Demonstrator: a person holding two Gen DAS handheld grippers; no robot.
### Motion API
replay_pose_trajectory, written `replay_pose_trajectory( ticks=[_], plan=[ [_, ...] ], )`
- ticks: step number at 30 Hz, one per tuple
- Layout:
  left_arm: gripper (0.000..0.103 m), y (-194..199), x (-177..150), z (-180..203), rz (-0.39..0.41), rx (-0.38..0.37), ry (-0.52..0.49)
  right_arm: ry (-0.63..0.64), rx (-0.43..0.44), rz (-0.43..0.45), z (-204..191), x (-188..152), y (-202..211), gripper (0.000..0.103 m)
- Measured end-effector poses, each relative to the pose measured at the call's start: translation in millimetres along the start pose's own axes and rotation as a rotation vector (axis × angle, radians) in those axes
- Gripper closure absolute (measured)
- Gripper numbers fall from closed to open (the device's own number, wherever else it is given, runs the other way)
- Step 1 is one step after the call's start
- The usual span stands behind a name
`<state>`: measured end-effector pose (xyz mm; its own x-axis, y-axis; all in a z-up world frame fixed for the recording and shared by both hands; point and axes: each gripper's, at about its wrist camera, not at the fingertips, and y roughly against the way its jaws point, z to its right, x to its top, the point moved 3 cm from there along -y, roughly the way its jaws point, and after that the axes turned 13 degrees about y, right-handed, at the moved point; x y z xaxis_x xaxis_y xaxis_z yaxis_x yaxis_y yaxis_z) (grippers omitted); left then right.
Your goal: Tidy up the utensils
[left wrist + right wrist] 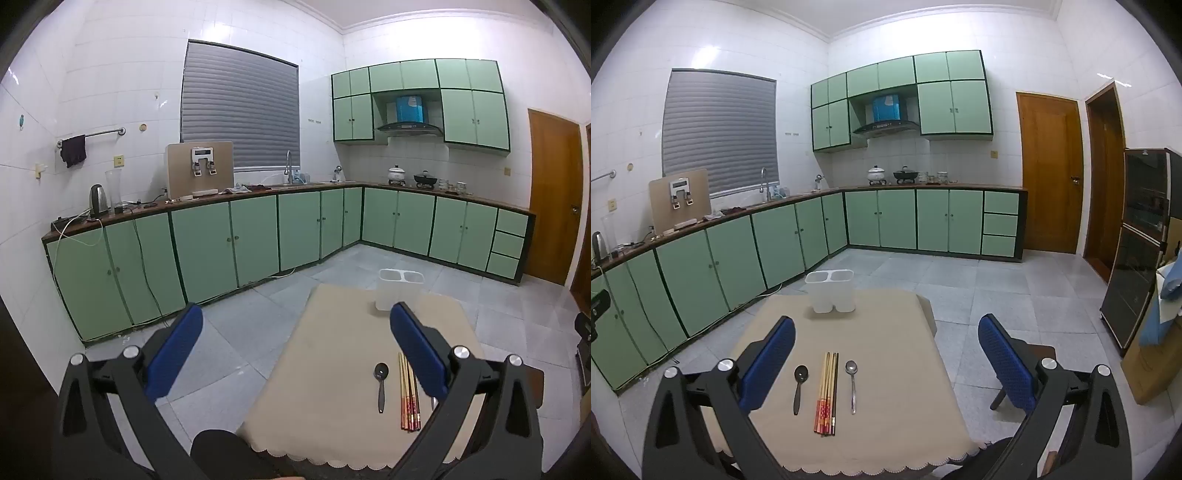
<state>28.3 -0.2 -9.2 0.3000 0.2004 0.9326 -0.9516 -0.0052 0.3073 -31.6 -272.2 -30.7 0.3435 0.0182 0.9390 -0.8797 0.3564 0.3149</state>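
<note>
A small table with a beige cloth (pixel 886 332) carries a black spoon (pixel 798 384), a bundle of chopsticks (pixel 827 395) and a metal spoon (pixel 852 384) side by side near its front edge. At the far edge stands a white two-compartment utensil holder (pixel 830 291). My right gripper (pixel 886 332) hovers open above the table, nothing between its blue pads (pixel 768 365). My left gripper (pixel 295 328) is open too, held left of the table; its view shows the black spoon (pixel 381 384), the chopsticks (pixel 408 395) and the holder (pixel 400 290), with its right finger hiding the metal spoon.
Green kitchen cabinets (pixel 775 247) run along the left and back walls. Grey tiled floor (pixel 979 288) surrounds the table (pixel 332 350). A dark glass cabinet (pixel 1137 243) and wooden doors (pixel 1052 173) stand at the right. A dark knee shape (pixel 221 454) shows at the bottom.
</note>
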Motion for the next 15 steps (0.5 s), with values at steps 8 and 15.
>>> replay_pose_trajectory(
  ticks=[8, 15],
  plan=[
    [0.005, 1.7, -8.9, 2.5, 0.007, 0.010, -0.002, -0.001, 0.000, -0.002, 1.1, 1.0, 1.2, 0.006],
    [0.005, -1.4, -2.3, 3.1, 0.004, 0.005, 0.003, -0.003, 0.002, -0.003, 4.0, -0.9, 1.8, 0.006]
  ],
)
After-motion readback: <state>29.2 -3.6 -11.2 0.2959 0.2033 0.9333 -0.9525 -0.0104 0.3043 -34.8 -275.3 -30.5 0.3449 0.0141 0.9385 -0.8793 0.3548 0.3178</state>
